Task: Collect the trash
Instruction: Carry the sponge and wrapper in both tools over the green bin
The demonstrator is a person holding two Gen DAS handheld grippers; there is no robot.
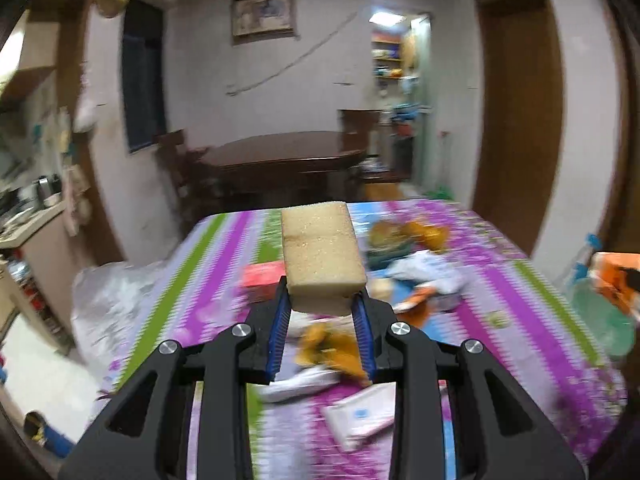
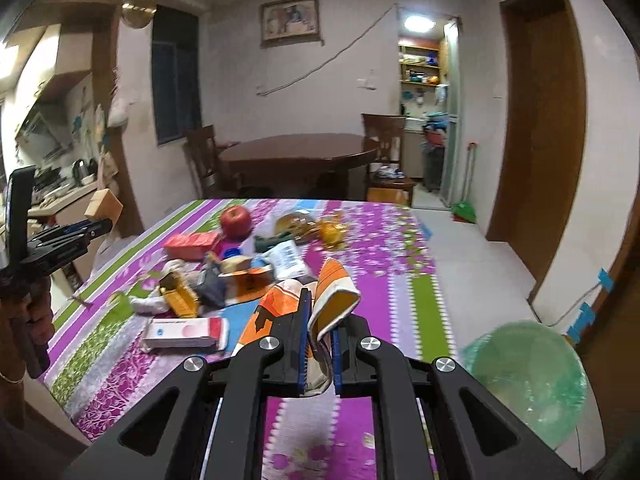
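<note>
Now my left gripper pinches a tan sponge by its bottom edge only, and my right gripper is closed tightly on an orange-and-white wrapper, both held above the table. Probably the sponge can tip out, and the loose wrapper can slip before I reach the green bin bag at my right.

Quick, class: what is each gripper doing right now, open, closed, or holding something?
Left gripper: closed on a tan sponge block.
Right gripper: closed on an orange-and-white wrapper.
</note>
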